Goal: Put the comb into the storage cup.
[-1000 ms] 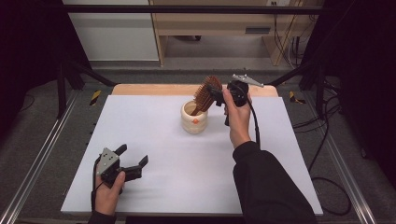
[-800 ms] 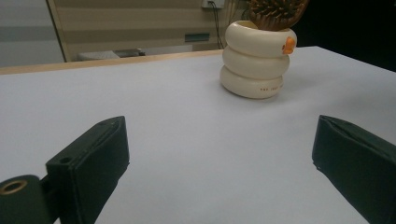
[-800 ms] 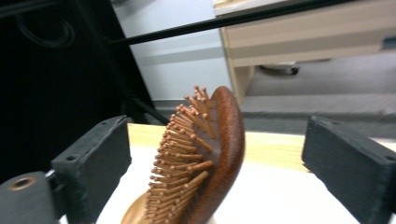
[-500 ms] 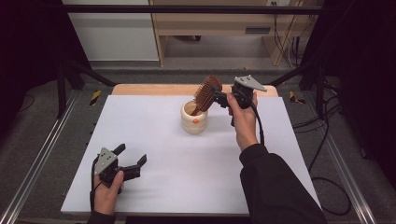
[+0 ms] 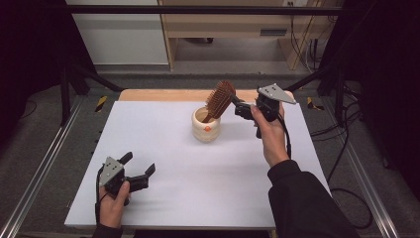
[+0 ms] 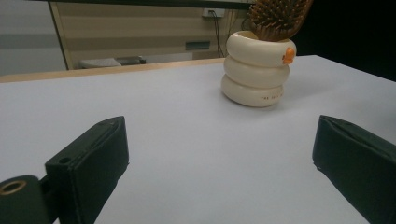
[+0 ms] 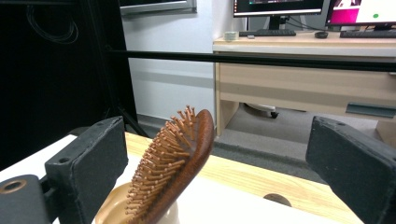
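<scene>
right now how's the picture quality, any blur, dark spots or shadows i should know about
High view: soft, table evenly lit, surroundings nearly black. Left gripper view: cup fairly sharp with a faint shadow beside it; near jaws soft. Right gripper view: hairbrush reasonably clear, left background dark, monitors bright.

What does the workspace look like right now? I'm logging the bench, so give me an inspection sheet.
Surface: white table top, wooden strip along its far edge.
Job's things: brown hairbrush standing head-up, tilted, in a cream ringed cup with an orange spot.
Clutter: nothing seen on the white top.
Grippers: right gripper beside the brush, jaws just opened wide, pads clear of the brush; left gripper open, nothing between its jaws, near the front left corner.
Cables: one trails from each gripper; more lie on the floor at right.
Surroundings: metal frame rails, wooden desk with monitors and keyboards behind.
</scene>
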Action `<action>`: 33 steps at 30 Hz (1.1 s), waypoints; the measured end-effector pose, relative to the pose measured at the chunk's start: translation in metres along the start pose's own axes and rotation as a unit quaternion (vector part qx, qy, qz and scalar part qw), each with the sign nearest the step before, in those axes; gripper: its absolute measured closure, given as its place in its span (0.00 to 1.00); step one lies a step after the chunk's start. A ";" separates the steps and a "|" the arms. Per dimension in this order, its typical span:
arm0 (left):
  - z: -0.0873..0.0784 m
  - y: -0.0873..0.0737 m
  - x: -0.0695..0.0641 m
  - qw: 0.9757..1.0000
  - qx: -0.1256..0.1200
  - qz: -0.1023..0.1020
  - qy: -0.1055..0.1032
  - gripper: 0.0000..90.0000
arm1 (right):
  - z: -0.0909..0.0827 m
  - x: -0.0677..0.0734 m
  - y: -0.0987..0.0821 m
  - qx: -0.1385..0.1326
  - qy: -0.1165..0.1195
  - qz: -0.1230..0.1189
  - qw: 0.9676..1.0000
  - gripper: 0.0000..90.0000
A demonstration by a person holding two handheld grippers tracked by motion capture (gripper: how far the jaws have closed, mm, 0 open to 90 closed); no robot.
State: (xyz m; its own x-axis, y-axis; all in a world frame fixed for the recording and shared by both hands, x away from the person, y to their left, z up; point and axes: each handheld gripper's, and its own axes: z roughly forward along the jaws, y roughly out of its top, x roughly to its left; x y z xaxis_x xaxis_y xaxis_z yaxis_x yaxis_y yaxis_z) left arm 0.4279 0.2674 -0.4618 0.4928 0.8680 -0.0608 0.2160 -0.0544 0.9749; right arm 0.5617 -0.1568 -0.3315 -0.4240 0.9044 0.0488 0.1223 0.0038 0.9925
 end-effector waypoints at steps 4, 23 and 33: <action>-0.002 0.000 0.001 1.000 -0.003 -0.004 0.001 0.04 | -0.008 -0.004 -0.002 -0.005 -0.003 0.001 1.000 0.07; -0.005 0.000 0.008 1.000 -0.013 0.001 0.008 0.02 | -0.042 -0.021 0.004 -0.031 0.019 0.011 0.999 0.07; -0.009 0.001 0.013 0.999 -0.023 -0.001 0.025 0.02 | -0.060 -0.027 -0.002 -0.041 0.036 0.010 0.998 0.06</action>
State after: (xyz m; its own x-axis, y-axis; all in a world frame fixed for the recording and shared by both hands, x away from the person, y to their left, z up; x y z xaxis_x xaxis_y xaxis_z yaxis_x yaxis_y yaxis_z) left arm 0.4266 0.2830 -0.4598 0.4494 0.8917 -0.0535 0.1776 -0.0304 0.9836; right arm 0.5193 -0.2069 -0.3282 -0.4858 0.8710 0.0733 0.0586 -0.0512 0.9970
